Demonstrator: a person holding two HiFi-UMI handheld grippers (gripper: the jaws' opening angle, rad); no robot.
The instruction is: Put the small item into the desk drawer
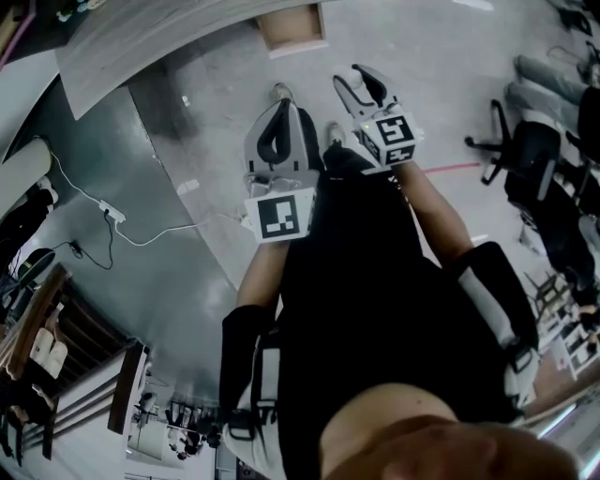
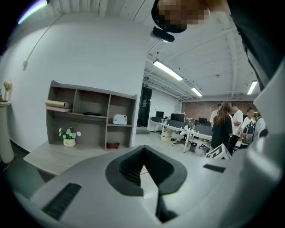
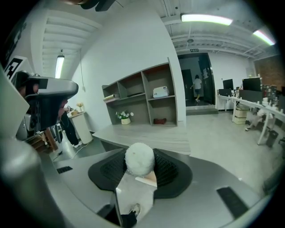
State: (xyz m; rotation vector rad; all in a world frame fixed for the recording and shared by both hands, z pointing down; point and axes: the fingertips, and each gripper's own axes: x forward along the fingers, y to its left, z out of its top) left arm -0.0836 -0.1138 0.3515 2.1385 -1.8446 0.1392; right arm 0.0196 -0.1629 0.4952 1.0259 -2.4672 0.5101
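A small white fluffy ball (image 3: 140, 159) sits between the dark pads of my right gripper (image 3: 140, 167), which is shut on it. In the head view the right gripper (image 1: 361, 82) is held in front of the person's body, pointing toward the grey desk (image 1: 141, 42). A wooden drawer (image 1: 292, 28) stands pulled out at the desk's near edge. My left gripper (image 1: 279, 98) hangs just left of the right one, over the floor. Its tips meet in the left gripper view (image 2: 145, 171), with nothing between them.
A grey shelf unit (image 3: 142, 95) with a flower pot (image 3: 126, 118) stands on the desk top (image 3: 147, 133). A white cable and power strip (image 1: 112, 214) lie on the floor at the left. Office chairs (image 1: 530, 159) stand at the right. People stand by desks (image 2: 229, 124) further back.
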